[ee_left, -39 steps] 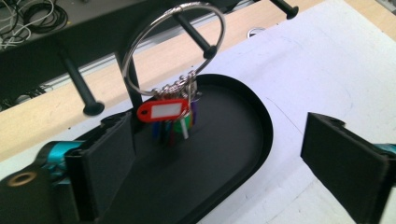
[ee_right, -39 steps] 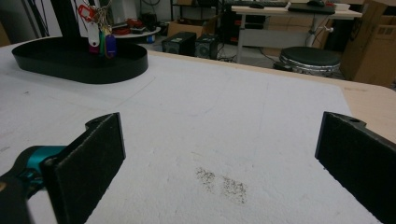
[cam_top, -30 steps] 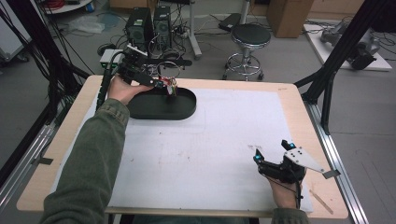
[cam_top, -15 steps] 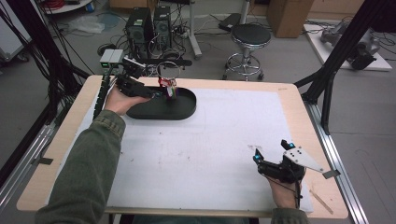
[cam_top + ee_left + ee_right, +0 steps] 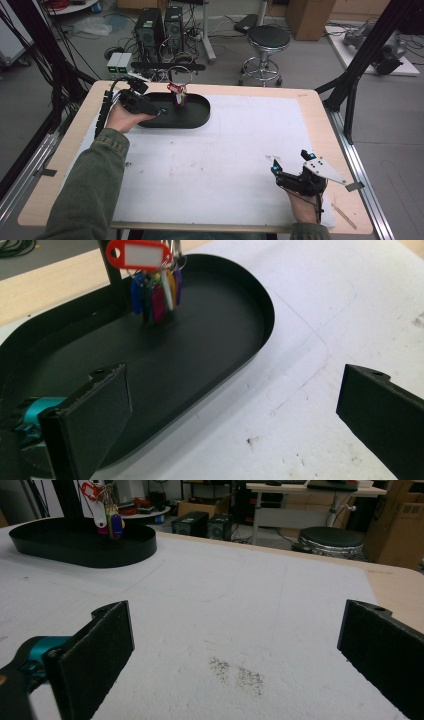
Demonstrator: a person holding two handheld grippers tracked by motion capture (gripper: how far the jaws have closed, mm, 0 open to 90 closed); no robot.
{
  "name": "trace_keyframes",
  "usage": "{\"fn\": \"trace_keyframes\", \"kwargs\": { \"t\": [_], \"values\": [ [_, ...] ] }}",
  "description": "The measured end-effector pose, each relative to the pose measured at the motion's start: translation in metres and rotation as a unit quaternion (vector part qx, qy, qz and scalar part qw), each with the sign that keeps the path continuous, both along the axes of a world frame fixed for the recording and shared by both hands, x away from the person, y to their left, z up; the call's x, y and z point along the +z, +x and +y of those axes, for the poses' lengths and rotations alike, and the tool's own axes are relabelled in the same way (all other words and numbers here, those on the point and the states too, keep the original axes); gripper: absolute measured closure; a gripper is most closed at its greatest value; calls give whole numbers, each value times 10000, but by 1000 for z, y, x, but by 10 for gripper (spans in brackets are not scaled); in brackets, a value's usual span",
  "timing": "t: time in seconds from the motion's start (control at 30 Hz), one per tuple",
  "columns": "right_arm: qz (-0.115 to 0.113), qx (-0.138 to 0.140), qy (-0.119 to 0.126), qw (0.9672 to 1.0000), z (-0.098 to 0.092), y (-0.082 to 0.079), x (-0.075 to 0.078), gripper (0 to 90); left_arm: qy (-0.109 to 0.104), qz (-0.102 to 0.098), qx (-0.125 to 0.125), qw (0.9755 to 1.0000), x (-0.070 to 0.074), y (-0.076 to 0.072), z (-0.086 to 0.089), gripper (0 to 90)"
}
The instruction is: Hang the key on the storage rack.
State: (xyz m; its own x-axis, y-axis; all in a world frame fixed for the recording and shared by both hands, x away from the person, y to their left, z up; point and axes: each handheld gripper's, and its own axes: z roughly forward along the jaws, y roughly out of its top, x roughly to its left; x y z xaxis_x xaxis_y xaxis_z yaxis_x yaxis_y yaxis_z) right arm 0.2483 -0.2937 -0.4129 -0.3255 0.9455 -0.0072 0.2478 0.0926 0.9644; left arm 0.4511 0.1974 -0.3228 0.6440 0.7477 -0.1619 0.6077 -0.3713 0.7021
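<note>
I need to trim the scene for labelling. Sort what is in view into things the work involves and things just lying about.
In the job:
- bunch of key tags, hanging over the tray
- black oval tray
- left tongs, open beside the tray
- right tongs, open over the white mat

Lying about:
- stool
- computer towers
- cardboard box

Left hand-held gripper (image 5: pixel 161 111) at far left of the worktop, jaws spread wide, green-sleeved forearm (image 5: pixel 95 185) reaching in from near edge. Right hand-held gripper (image 5: pixel 276 168) low at near right, jaws wide apart too.
</note>
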Motion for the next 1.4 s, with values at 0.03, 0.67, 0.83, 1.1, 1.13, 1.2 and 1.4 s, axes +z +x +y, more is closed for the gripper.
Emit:
{"fn": "trace_keyframes", "kwargs": {
  "t": [0.03,0.67,0.83,1.1,1.13,1.2,1.4],
  "values": [
    [3,-1,-4,10000,0,0,0,5,6,0,-2,10000,-1,-1,1,17],
    [38,13,-36,10000,2,1,-1,5,-296,2,26,9996,-18,-25,24,17],
    [43,13,-35,10000,2,1,-1,5,-300,-57,58,9995,-20,-35,31,17],
    [29,20,-58,10000,3,1,-1,5,-413,-144,197,9988,-27,-48,43,17],
    [39,16,-53,10000,3,1,-2,5,-431,-146,182,9988,-28,-49,44,17],
    [45,16,-56,10000,3,1,-2,5,-404,-181,210,9988,-31,-53,46,17],
    [73,27,-50,10000,4,1,-2,5,-450,-190,339,9982,-41,-61,53,17]
  ]
}}
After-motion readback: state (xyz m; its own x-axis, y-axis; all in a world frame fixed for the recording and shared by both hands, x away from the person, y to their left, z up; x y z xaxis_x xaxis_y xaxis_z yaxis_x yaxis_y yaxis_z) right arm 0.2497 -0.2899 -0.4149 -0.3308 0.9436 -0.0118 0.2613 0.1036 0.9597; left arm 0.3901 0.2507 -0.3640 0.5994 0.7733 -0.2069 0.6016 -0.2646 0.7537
